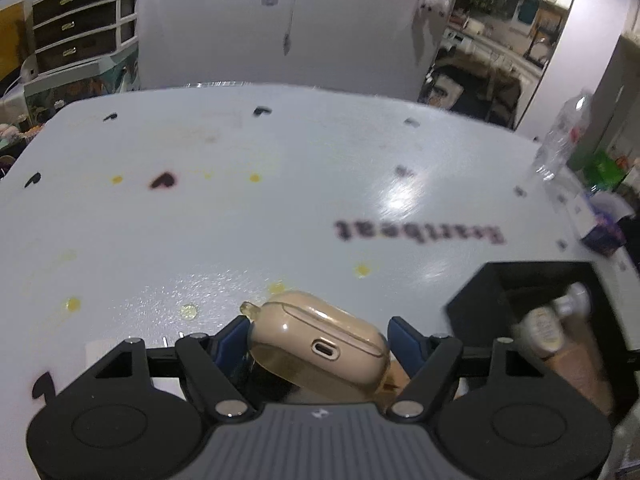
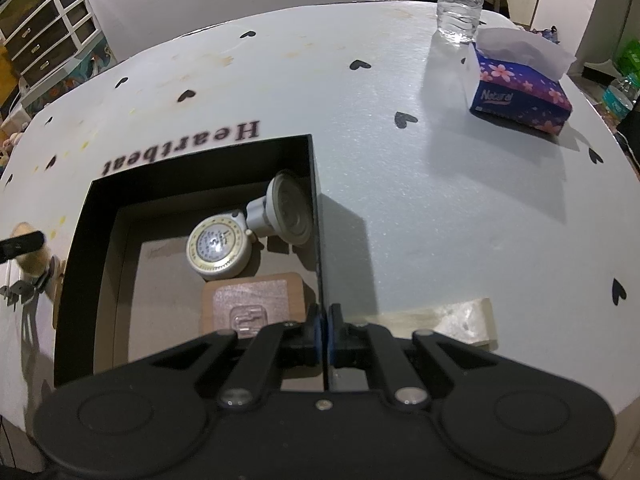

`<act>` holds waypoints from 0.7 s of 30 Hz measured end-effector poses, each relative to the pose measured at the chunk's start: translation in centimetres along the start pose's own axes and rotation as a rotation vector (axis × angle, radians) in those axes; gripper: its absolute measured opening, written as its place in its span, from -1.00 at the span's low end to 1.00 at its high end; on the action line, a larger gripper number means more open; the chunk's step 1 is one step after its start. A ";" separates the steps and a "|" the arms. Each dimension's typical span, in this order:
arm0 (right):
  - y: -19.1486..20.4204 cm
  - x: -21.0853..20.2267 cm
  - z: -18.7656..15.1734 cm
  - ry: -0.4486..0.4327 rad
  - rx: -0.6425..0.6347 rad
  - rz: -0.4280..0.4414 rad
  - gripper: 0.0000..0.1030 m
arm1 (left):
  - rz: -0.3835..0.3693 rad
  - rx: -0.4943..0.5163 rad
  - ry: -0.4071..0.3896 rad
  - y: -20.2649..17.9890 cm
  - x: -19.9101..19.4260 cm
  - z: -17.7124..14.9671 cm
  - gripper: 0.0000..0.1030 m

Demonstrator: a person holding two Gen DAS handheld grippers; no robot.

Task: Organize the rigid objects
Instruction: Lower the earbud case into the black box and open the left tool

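My left gripper (image 1: 318, 340) clamps the earbud case (image 1: 320, 346), long axis across the jaws, clear of the table (image 1: 240, 208). The box (image 1: 532, 280) lies to its right. My right gripper (image 2: 324, 320) pinches the box wall (only its view shows the contents).

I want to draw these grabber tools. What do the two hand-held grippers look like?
Both look alike. The left hand-held gripper and the right hand-held gripper have black bodies with round discs on each side, black link bars joined by silver pins, and blue finger pads. The left one has a ribbed grey middle.
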State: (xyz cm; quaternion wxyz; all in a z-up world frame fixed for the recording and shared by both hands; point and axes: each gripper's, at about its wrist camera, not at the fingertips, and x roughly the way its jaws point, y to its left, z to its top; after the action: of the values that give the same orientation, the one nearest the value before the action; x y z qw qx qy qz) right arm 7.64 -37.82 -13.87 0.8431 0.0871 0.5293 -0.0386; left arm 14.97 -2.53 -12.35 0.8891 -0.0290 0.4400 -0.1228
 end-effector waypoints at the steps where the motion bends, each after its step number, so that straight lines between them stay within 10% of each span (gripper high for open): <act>1: 0.0 0.0 0.0 0.000 -0.001 0.001 -0.92 | -0.011 0.002 -0.009 -0.3 -0.8 0.1 0.46; 13: 0.0 -0.1 0.0 -0.003 -0.007 0.003 -0.93 | -0.223 0.147 -0.038 -8.8 -5.0 0.1 0.46; 21: 0.0 -0.1 0.0 -0.005 -0.003 0.004 -0.92 | -0.319 0.373 0.097 -15.3 -1.7 -0.8 0.46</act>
State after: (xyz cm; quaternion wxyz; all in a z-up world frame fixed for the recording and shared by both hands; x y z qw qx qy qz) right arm 7.62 -37.84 -13.80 0.8446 0.0866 0.5271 -0.0364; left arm 10.39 -16.89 -9.15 0.8261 0.0724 0.4419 -0.3421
